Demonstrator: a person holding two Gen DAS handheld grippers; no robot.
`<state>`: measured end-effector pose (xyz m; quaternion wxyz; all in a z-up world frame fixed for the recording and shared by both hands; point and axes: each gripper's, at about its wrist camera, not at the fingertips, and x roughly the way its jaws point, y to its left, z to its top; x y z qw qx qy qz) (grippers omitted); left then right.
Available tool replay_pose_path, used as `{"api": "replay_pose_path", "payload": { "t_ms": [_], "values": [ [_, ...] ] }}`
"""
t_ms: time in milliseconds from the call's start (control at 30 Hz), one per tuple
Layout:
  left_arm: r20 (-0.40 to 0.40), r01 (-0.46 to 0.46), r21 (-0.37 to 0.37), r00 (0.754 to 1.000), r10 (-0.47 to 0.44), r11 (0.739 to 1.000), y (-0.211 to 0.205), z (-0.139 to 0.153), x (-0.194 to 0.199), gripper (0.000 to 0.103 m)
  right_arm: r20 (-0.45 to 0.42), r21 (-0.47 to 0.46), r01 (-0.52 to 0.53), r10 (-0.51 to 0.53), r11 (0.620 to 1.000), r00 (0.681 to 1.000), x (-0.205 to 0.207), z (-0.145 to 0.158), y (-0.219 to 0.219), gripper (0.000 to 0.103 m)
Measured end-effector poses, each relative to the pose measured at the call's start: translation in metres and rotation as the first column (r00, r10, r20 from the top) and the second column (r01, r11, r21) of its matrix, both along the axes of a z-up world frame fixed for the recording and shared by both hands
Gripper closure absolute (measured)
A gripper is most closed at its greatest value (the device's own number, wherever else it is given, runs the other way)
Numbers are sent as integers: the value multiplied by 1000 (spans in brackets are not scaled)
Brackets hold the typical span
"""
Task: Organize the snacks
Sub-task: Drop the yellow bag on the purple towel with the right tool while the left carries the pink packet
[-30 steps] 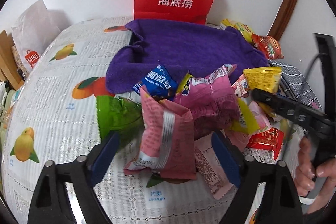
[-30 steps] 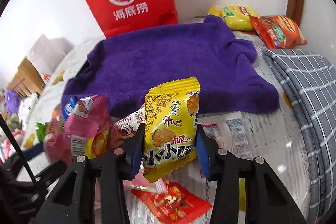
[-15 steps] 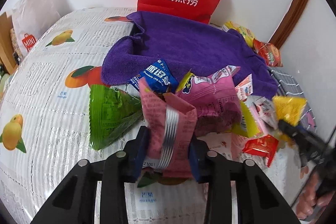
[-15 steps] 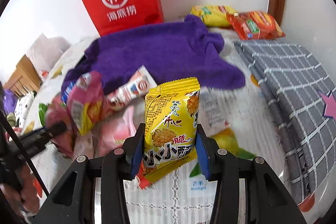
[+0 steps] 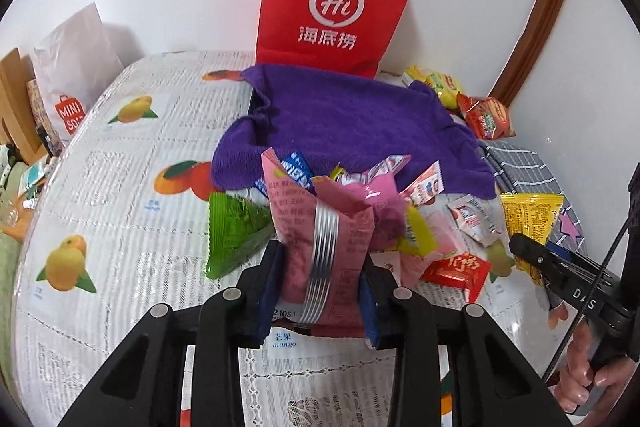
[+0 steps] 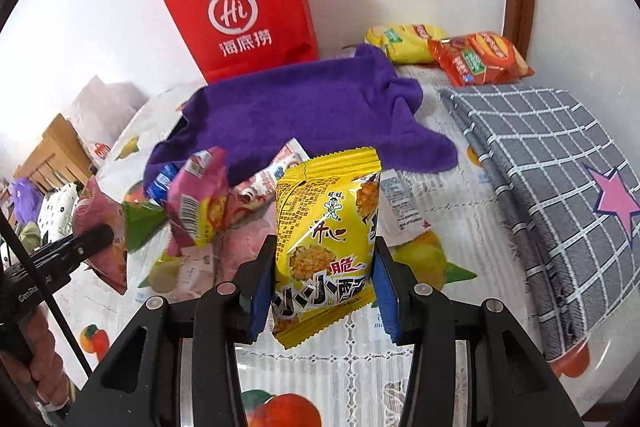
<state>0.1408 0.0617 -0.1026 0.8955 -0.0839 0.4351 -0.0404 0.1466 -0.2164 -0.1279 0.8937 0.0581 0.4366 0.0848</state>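
Gripping two packets: left gripper point(image 5: 320, 291) one pink packet point(image 5: 320, 227), right gripper point(image 6: 324, 291) one yellow packet point(image 6: 326, 243).

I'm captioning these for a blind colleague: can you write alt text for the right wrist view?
The right gripper holds a yellow snack packet upright above a fruit-print tablecloth. Behind it lie a pile of snack packets, a purple towel and a red paper bag against the wall.

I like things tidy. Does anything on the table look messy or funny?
Yes. A jumble of snack packets lies heaped at the near edge of the purple towel, which is rumpled. Two more packets sit apart by the wall. Nothing looks torn or spilled.
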Motion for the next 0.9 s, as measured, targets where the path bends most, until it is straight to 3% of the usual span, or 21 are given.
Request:
{"api": "replay_pose_path", "payload": {
  "t_ms": [433,900],
  "values": [
    [67,6,34,998,-8,999,7,50,18,70,45,3,39,-39,999,998,21,48,-4,58],
    [80,-13,73,997,7,997,8,69,64,70,83,2,35,-35,999,996,69,78,-5,58]
  ]
}}
